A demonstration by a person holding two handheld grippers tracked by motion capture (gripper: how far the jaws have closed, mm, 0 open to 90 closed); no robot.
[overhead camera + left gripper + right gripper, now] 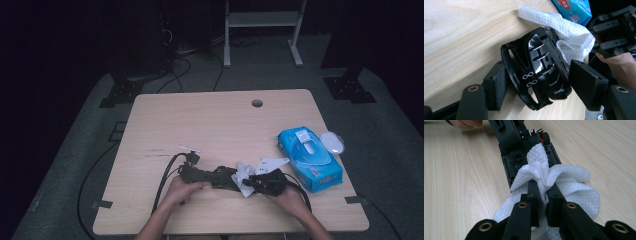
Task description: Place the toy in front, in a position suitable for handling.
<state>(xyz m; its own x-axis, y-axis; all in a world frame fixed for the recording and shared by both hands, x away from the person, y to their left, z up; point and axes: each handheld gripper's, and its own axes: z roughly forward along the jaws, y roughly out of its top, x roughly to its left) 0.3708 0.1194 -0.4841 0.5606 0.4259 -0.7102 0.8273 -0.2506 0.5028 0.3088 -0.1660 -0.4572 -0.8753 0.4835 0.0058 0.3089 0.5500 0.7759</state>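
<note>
High view: near the front edge of the light wooden table [210, 120], both hands meet over a glossy black plastic part [220, 177], with the blue wet-wipe pack [310, 157] just to its right.

Left gripper view: the left hand-held gripper [537, 82] brackets the part, jaws partly open, pads apparently not yet pressing.

Right gripper view: the right hand-held gripper [543, 192] is clamped tight on a white textured wipe [556, 177] draped over the part. Best to steady the part firmly first, then rub with short strokes along its ribs.
</note>
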